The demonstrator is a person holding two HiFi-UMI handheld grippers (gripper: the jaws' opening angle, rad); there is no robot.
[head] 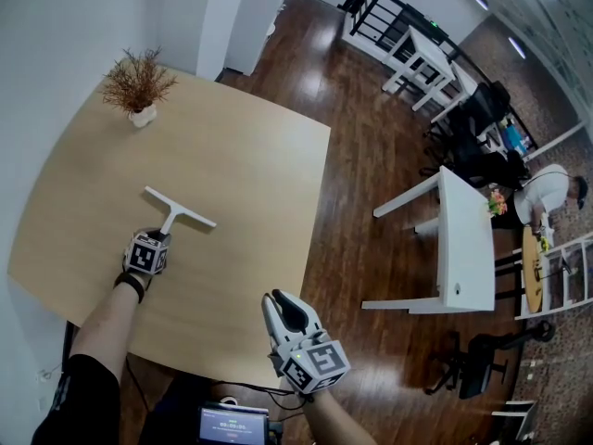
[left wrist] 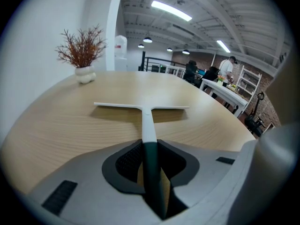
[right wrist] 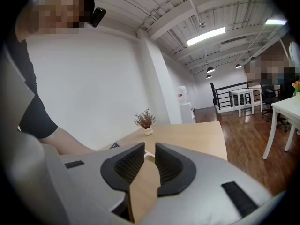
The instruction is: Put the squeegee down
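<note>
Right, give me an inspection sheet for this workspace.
Surface: light wooden table, no spills seen.
Job's things: white squeegee, handle clamped in the left gripper; blade on or just above the table, contact unclear.
Clutter: small potted plant at the far corner.
Grippers: left gripper shut on the squeegee handle; right gripper empty, jaws slightly apart.
Cables: nothing seen on the table.
Surroundings: dark wood floor, white side table, a person off to the right.

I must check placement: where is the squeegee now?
In the head view, the squeegee is at the left of the wooden table, handle clamped in the left gripper, with the potted plant beyond it.
</note>
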